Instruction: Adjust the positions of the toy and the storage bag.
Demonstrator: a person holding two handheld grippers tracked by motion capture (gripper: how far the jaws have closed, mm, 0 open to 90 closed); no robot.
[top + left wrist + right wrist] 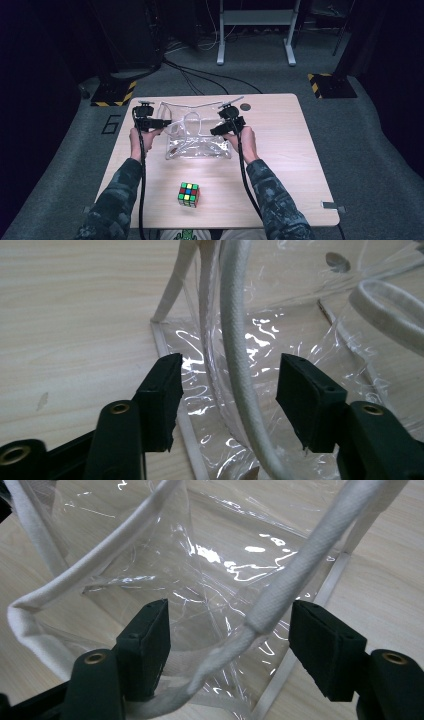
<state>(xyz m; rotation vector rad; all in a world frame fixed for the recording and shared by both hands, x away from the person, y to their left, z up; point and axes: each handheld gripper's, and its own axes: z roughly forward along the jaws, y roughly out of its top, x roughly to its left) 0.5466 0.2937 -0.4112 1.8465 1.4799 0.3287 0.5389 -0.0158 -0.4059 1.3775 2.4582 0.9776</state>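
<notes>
Pale wood table (280, 165) on grey carpet in a dark room, clear bag (197, 142) mid-table (cube (189, 194) nearer), left gripper (227, 390) and right gripper (230, 640) part-open, unclamped, each straddling a white handle (235, 340).

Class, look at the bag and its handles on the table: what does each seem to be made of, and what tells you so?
Bag: likely clear soft plastic, glossy; the table shows through it and wrinkles catch bright glints. Handles: probably woven white fabric cord, matte, with a visible weave. Table: pale wood-look top, possibly laminate, with faint grain.
</notes>
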